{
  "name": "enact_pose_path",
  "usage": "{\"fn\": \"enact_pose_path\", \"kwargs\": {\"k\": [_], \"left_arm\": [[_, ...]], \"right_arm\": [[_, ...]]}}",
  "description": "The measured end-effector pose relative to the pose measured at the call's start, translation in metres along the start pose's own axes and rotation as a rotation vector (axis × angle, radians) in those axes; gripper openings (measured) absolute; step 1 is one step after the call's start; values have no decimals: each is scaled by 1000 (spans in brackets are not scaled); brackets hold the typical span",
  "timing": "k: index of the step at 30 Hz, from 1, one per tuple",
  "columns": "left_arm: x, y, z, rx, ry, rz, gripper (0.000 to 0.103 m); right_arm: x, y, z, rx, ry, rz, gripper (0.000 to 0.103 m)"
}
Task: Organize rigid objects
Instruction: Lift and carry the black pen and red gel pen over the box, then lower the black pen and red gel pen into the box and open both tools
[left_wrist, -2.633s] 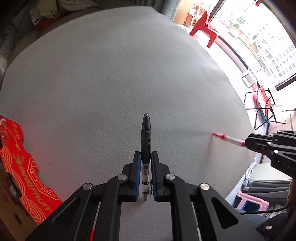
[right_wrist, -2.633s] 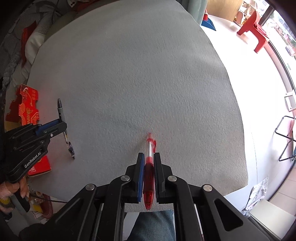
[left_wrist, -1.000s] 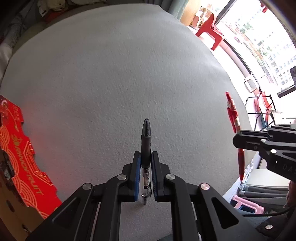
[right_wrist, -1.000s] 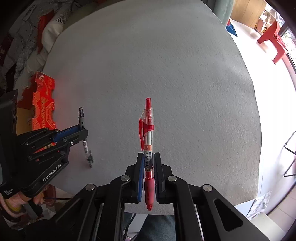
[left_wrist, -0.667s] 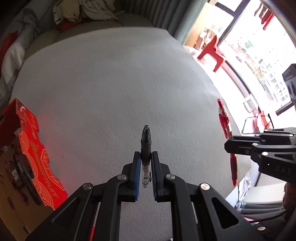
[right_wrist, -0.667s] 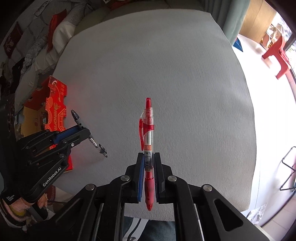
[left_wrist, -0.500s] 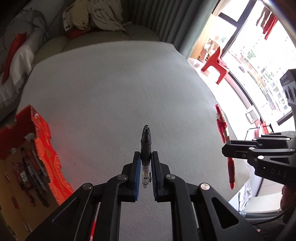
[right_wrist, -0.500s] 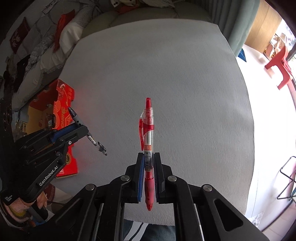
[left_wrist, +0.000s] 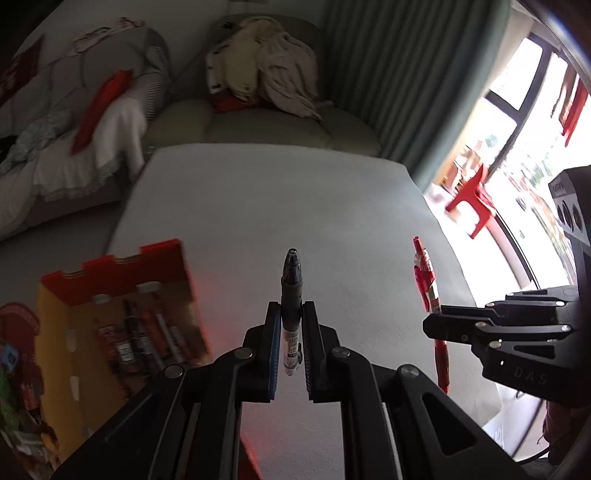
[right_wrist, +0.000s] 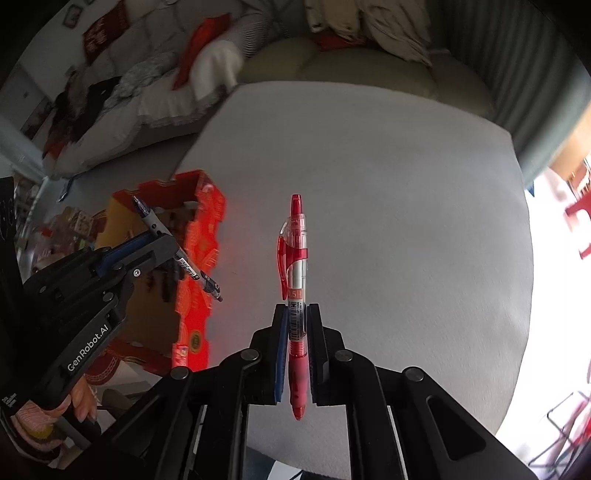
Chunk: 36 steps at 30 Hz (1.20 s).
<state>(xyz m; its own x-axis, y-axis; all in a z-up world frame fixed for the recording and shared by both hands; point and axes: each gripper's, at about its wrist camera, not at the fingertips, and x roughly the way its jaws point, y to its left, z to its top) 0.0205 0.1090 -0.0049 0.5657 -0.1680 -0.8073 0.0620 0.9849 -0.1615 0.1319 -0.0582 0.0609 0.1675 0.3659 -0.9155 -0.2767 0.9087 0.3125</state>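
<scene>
Left wrist view: left gripper (left_wrist: 290, 345) clamps black pen (left_wrist: 291, 291) above grey table (left_wrist: 314, 206); red box (left_wrist: 122, 280) lower left
Right wrist view: right gripper (right_wrist: 298, 343) clamps red pen (right_wrist: 294, 273) above the table, box at left

Tongs: two, left (left_wrist: 291, 347) and right (right_wrist: 297, 343)
Pens held: two, black (left_wrist: 291, 291), red (right_wrist: 293, 258)
Boxes: one (left_wrist: 122, 273)
Pens in box: several, blurred

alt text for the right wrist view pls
The right gripper holds a red pen in its shut jaws, above a grey table. At left, the left gripper grips a black pen over an open red box.
</scene>
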Motion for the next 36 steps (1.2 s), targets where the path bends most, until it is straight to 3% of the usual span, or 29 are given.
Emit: {"fn": "enact_pose_path", "kwargs": {"k": [7,15,27,36], "left_arm": [[-39,52,-3,-114,-51,118,12],[-63,110,-26,-253,-23,269,12],[-57,147,-52,-337,57,323,12],[-7,169,-62,-369,204,300,12]], "right_arm": [[9,59,21,-132,-11,88,11],[31,130,34,-261,23,182,11],[63,189,36,-382,79,213,11],[123,185,49,-364,190,106,11]]}}
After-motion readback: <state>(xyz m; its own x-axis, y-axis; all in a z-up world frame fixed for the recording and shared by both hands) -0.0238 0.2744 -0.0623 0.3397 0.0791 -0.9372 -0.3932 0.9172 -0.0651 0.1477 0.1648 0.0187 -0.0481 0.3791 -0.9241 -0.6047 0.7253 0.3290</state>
